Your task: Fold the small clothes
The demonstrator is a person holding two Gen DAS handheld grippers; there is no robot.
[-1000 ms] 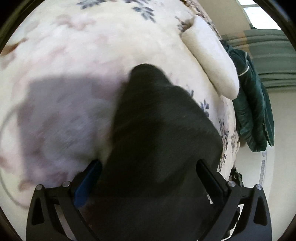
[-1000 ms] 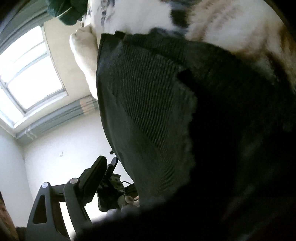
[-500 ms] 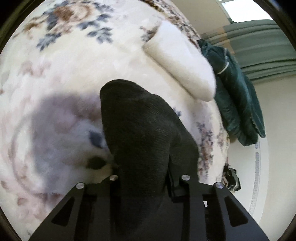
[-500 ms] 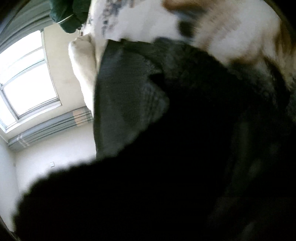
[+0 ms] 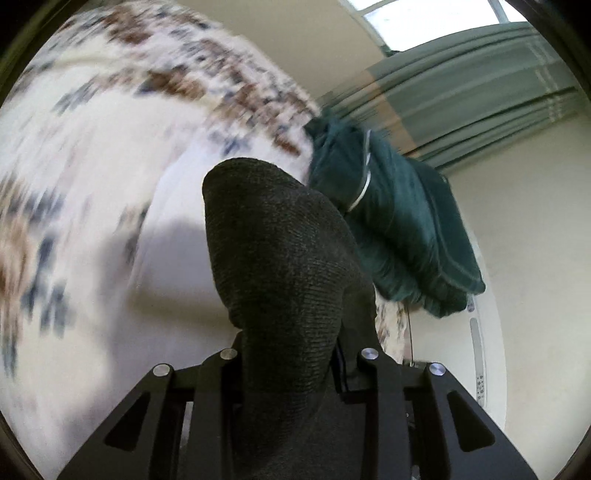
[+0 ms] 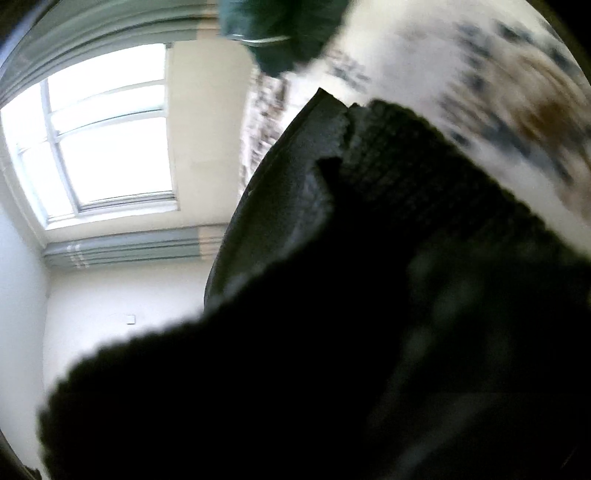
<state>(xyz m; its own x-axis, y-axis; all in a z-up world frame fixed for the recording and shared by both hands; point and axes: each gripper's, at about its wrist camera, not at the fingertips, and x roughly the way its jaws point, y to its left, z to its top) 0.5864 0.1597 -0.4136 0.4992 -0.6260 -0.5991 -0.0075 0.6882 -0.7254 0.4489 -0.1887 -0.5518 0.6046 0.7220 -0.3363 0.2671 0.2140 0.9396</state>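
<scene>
A dark grey knit sock [image 5: 280, 258] stands up between the jaws of my left gripper [image 5: 291, 354], which is shut on it above a white floral blanket [image 5: 92, 155]. In the right wrist view the same dark sock [image 6: 369, 295] covers most of the lens, so my right gripper's fingers are hidden and I cannot see how they stand.
A dark green garment [image 5: 402, 229] lies at the blanket's far edge, also in the right wrist view [image 6: 280, 33]. Grey-green curtains [image 5: 461, 81], a bright window [image 6: 107, 147] and pale walls lie beyond. The blanket is motion-blurred.
My left gripper closed on the sock and has lifted and tilted up toward the curtains. The white sock left view. The dark sock has swung over the right camera, hiding its fingers.
</scene>
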